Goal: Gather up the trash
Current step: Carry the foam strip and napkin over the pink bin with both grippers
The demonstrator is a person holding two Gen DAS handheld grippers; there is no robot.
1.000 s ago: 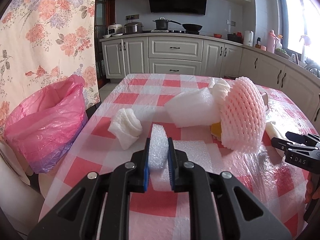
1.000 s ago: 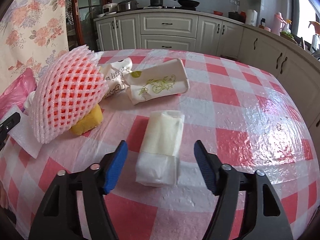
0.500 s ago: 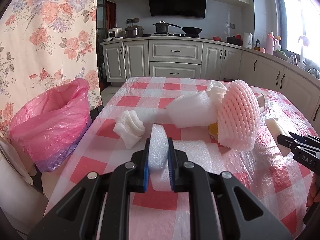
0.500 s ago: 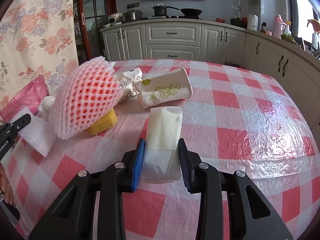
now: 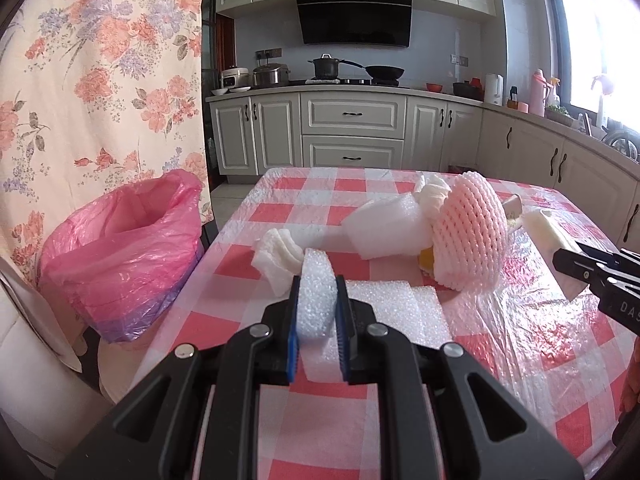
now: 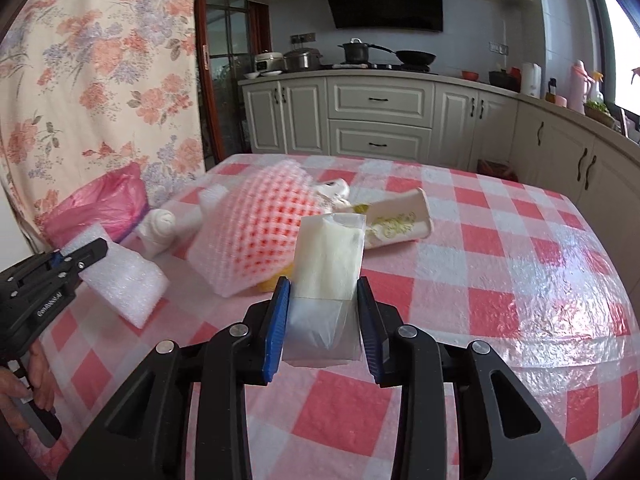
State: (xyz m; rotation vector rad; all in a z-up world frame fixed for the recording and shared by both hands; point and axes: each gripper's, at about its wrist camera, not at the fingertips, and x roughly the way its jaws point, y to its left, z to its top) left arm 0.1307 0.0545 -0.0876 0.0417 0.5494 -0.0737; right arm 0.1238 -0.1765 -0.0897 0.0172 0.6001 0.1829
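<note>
My left gripper (image 5: pixel 317 328) is shut on a white foam sheet (image 5: pixel 318 300) and holds it above the checked table (image 5: pixel 520 360). My right gripper (image 6: pixel 324 320) is shut on a clear packet of white tissue (image 6: pixel 328 264), lifted off the table; it also shows in the left wrist view (image 5: pixel 552 236). A pink trash bag (image 5: pixel 120 252) stands open beside the table's left edge. A pink foam fruit net (image 5: pixel 468 236), white foam pieces (image 5: pixel 384 228) and a folded white wad (image 5: pixel 276 256) lie on the table.
A printed paper cup (image 6: pixel 400 220) lies on its side behind the net (image 6: pixel 272 224). A yellow object (image 5: pixel 426 258) peeks out under the net. A floral curtain (image 5: pixel 80 80) hangs at the left. Kitchen cabinets (image 5: pixel 352 136) stand beyond the table.
My right gripper closed on the tissue packet and lifted it off the table. My left gripper, still holding the foam sheet, rose and pulled back a little.
</note>
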